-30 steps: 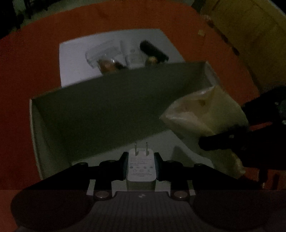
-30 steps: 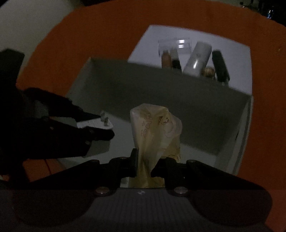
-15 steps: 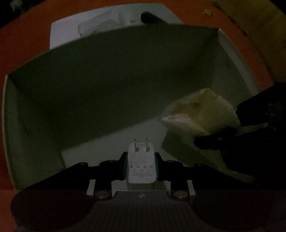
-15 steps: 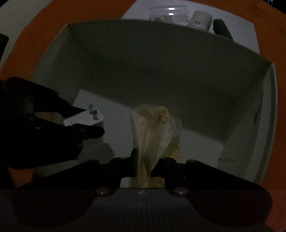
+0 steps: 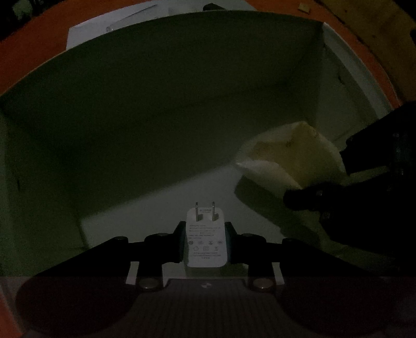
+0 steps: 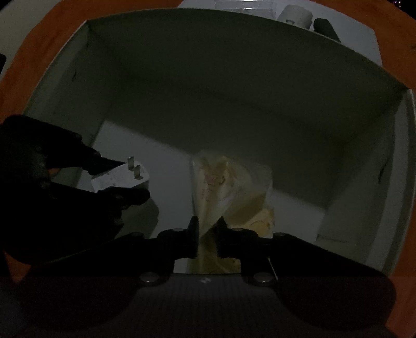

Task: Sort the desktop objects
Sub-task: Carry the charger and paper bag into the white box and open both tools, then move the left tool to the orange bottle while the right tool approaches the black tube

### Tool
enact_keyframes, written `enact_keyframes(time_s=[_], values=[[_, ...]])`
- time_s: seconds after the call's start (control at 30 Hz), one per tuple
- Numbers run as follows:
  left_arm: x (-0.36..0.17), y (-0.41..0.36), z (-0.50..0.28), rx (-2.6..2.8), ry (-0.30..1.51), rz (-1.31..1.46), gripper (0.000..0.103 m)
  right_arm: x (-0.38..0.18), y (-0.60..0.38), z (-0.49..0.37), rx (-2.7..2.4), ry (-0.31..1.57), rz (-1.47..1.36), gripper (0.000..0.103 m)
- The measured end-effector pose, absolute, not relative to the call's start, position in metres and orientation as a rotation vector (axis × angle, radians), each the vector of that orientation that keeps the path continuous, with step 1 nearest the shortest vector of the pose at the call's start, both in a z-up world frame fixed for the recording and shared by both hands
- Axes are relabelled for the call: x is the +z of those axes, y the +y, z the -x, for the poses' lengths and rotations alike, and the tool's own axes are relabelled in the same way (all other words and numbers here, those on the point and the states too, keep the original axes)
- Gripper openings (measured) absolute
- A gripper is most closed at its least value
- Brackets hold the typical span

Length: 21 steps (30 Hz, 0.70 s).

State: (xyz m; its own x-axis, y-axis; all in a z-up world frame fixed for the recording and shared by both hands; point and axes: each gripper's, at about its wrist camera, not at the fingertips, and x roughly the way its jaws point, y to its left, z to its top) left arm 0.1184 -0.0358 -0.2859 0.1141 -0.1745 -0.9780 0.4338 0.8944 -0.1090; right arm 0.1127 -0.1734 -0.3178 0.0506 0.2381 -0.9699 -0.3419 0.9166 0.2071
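Both grippers reach down into a white cardboard box. My left gripper is shut on a white wall charger, its two prongs pointing away toward the box floor. The right wrist view shows that gripper and charger at the left. My right gripper has its jaws opening, with a crinkled yellowish plastic packet still between them, low over the box floor. In the left wrist view the packet and right gripper lie to the right.
The box's walls stand high around both grippers. Beyond the far wall a white sheet carries a clear case, a white cylinder and a black item. The tabletop is orange.
Both grippers have sunk from above the rim down into the box, whose walls now fill the views. The right jaws have parted slightly around the packet. The left still grips the charger.
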Motion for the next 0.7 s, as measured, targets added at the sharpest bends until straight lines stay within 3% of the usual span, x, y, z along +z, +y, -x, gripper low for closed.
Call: enact_keyframes(time_s=[0.7], values=[[-0.255,-0.028,-0.123,-0.457,1.352,-0.202,0.032,-0.271,-0.187,-0.135,0.459,1.429,-0.008,0.026]])
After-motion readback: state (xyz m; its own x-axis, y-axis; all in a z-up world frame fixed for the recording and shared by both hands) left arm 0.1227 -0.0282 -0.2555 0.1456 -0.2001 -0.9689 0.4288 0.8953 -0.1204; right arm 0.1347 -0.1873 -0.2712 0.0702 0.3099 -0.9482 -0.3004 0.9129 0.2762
